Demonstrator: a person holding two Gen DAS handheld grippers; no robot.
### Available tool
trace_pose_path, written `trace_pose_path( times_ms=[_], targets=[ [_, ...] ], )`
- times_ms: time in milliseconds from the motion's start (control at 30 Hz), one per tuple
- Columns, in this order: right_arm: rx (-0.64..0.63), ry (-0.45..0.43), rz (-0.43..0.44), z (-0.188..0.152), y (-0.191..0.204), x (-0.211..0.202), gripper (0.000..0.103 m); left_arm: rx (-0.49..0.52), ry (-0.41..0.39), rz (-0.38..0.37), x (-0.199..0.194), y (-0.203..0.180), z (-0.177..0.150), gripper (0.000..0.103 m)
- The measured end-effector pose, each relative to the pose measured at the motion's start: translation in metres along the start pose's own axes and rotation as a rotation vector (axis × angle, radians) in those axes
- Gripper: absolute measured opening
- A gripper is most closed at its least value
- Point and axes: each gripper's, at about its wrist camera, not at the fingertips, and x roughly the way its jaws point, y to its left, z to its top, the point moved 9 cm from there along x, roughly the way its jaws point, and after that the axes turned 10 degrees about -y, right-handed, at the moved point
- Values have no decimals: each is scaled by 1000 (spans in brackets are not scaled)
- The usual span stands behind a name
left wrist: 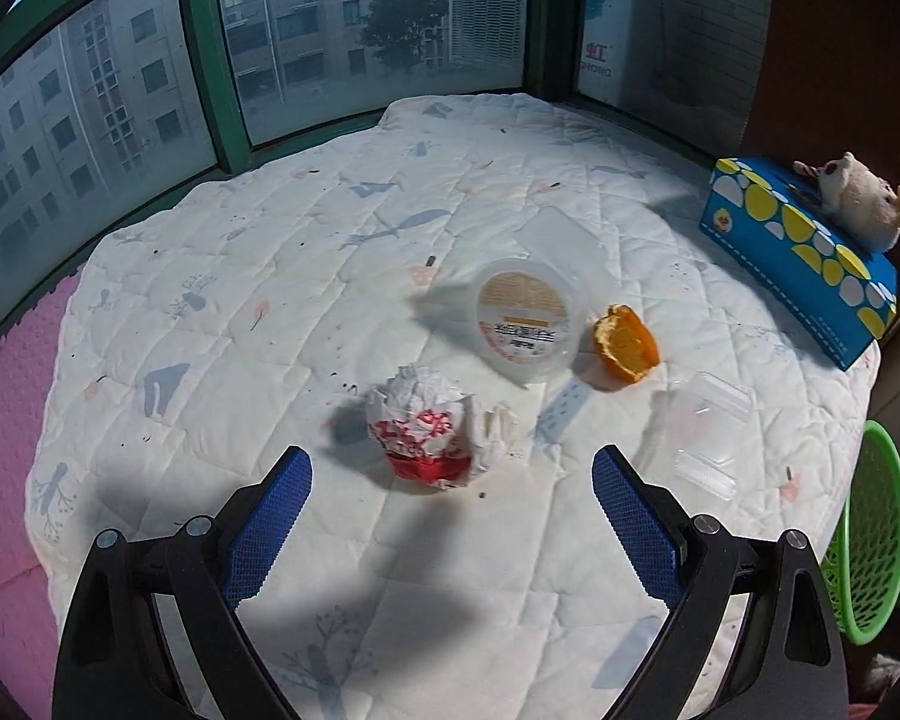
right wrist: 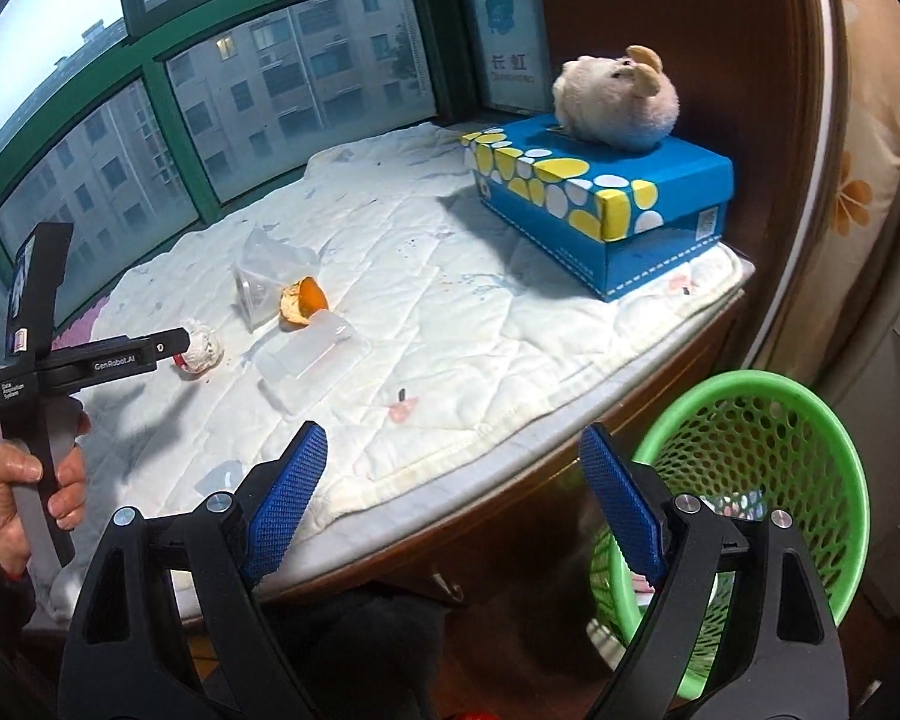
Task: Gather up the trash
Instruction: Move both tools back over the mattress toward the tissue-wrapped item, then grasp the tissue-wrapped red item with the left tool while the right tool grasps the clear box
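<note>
A crumpled white and red wrapper (left wrist: 432, 429) lies on the quilted mat just ahead of my left gripper (left wrist: 450, 468), whose blue pads stand wide open and empty. Beyond it lie a round clear tub (left wrist: 525, 321), an orange peel (left wrist: 627, 345) and a clear flat container (left wrist: 711, 432). In the right wrist view my right gripper (right wrist: 453, 450) is open and empty over the mat's near edge. There the wrapper (right wrist: 201, 351), the peel (right wrist: 303, 300), the tub (right wrist: 264, 279) and the flat container (right wrist: 312, 360) lie to the left. A green mesh basket (right wrist: 750, 420) stands below right.
A blue spotted tissue box (right wrist: 600, 204) with a plush toy (right wrist: 618, 96) on top sits at the mat's right end. Green-framed windows (left wrist: 210, 60) close off the far side. A hand (right wrist: 12, 480) holds the left gripper's handle. The green basket (left wrist: 870, 540) stands beside the ledge.
</note>
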Motion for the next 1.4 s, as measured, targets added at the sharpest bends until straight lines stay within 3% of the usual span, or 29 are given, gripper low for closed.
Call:
trace_pose_path(
  times_ms=[333,567,867,1400],
  targets=[
    [-24,48,56,5,40,34,86,-15,46,-60,36,4,-3,90],
    [-32,81,88,8,64,57,86,-68,67,-149,46,0,-5,65],
    [44,152,89,5,80,88,86,-66,38,-204,38,5,-3,46],
    [301,319,21,3,79,151,83,-79,-22,-234,6,29,0,44]
  ],
)
